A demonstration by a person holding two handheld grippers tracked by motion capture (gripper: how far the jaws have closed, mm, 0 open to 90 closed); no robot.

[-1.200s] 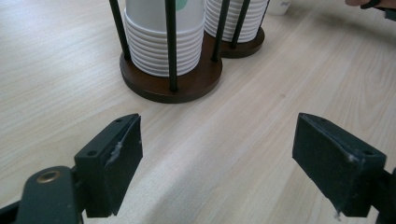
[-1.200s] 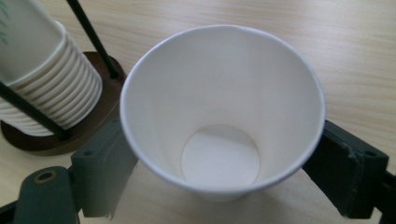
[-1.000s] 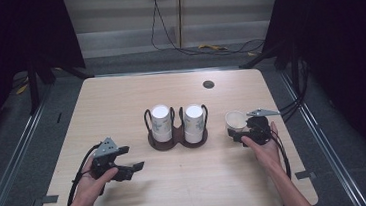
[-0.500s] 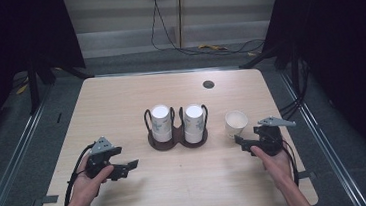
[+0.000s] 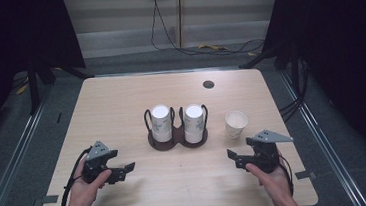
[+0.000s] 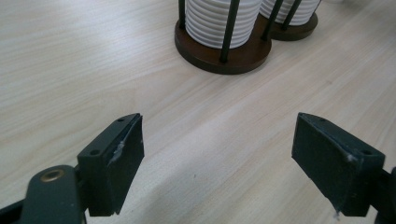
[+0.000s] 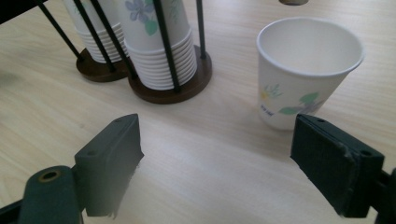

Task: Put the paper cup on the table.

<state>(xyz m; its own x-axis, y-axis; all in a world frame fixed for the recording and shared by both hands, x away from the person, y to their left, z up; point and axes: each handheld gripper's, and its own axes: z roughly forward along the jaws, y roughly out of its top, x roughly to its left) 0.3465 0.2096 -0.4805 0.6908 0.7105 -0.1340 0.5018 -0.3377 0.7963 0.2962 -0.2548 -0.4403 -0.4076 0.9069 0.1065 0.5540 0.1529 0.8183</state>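
A single white paper cup (image 5: 236, 123) with a flower print stands upright on the wooden table, right of a dark two-post cup holder (image 5: 177, 139). The holder carries two stacks of upside-down cups (image 5: 161, 122). My right gripper (image 5: 233, 159) sits nearer the front edge, apart from the cup and pointing left. In the right gripper view the cup (image 7: 303, 79) stands beyond the right gripper (image 7: 217, 140), whose jaws are open, have just been closing slightly, and have nothing between them. My left gripper (image 5: 126, 169) rests at the front left, open. In the left gripper view, the left gripper (image 6: 219, 140) faces the holder's base (image 6: 224, 51).
A dark round hole (image 5: 208, 84) lies in the tabletop toward the far edge. Cables (image 5: 226, 46) run across the floor behind the table. Bare wood (image 5: 178, 183) stretches between the two grippers along the front.
My right gripper has drawn back from the single cup toward the front edge, leaving the cup standing by itself. The left gripper has barely shifted.
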